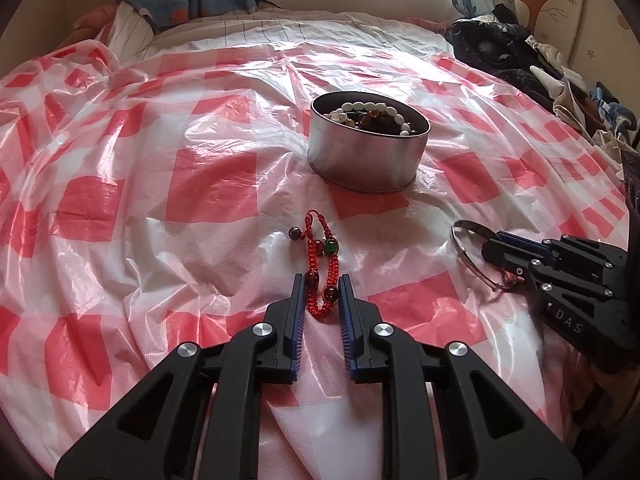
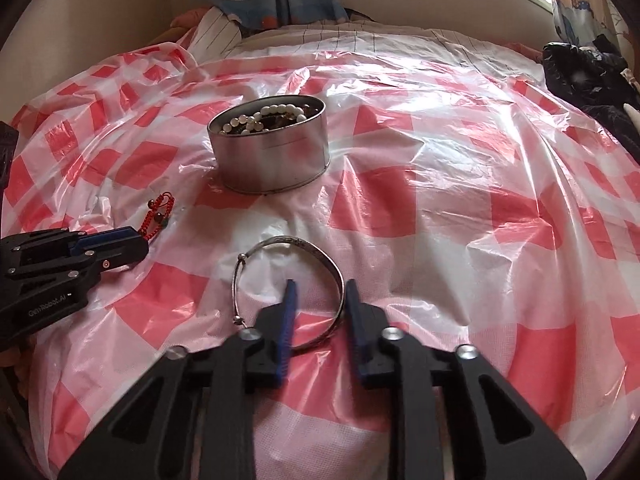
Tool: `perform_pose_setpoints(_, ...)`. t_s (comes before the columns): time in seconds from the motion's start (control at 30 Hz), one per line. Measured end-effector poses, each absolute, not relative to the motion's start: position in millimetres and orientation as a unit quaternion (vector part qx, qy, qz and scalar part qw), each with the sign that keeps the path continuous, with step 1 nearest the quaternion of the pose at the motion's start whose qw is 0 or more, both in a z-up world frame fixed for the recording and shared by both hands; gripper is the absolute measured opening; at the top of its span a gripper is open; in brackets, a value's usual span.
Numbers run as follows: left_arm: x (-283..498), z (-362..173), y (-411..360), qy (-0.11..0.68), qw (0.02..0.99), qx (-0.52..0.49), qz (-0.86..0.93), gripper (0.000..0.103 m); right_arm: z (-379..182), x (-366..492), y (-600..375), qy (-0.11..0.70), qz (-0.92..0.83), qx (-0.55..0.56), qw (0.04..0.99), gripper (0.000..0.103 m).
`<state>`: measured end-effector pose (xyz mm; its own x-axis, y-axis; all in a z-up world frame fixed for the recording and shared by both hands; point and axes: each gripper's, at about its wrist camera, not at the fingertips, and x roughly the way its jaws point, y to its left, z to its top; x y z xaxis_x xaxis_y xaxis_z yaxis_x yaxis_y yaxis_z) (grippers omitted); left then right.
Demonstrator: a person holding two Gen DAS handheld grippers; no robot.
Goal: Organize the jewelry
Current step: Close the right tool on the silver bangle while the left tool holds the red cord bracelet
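**Two bracelets between two grippers, tin ahead on the bed**

Left wrist view: the left gripper (image 1: pixel 321 280) has its blue pads drawn close on either side of the red cord bracelet (image 1: pixel 320 264), which lies lengthwise on the red-and-white checked plastic sheet (image 1: pixel 120 184). The bracelet's lower beads sit right against the pads; the far loop lies free on the sheet. Whether the pads truly press the beads cannot be told. Straight ahead, well apart from the fingertips, stands the round metal tin (image 1: pixel 366 156), open-topped, with white bead strings inside. The sheet between bracelet and tin is bare and wrinkled. To the right, the right gripper (image 1: pixel 486 250) lies low over the silver bangle (image 1: pixel 466 256). The sheet's far edge gives way to striped bedding (image 1: pixel 256 28); a heap of dark clothes (image 1: pixel 504 48) crowds the right rim.

Right wrist view: the right gripper (image 2: pixel 318 292) straddles the near right rim of the silver bangle (image 2: pixel 292 280), one finger inside the ring and one outside, pads narrow around the band; actual contact is not clear. The bangle lies flat on the sheet (image 2: pixel 440 208). The tin (image 2: pixel 270 152) stands ahead and left, apart. Wide bare sheet lies to the right. At the left edge, the left gripper (image 2: pixel 138 236) meets the red bracelet (image 2: pixel 158 216).
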<state>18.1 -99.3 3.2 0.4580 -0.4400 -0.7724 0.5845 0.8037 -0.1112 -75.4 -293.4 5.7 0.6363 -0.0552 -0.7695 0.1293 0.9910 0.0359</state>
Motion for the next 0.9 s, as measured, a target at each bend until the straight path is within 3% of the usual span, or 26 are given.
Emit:
perform_pose_setpoints(0.07, 17, 5, -101, 0.417, 0.853, 0.093, -0.299, 0.010, 7, -78, -292, 0.415, -0.047, 0.045, 0.907, 0.005)
perform_pose_setpoints(0.9, 13, -2, -112, 0.409, 0.859, 0.133, -0.279, 0.014, 2, -74, -289, 0.419, -0.056, 0.033, 0.905, 0.005)
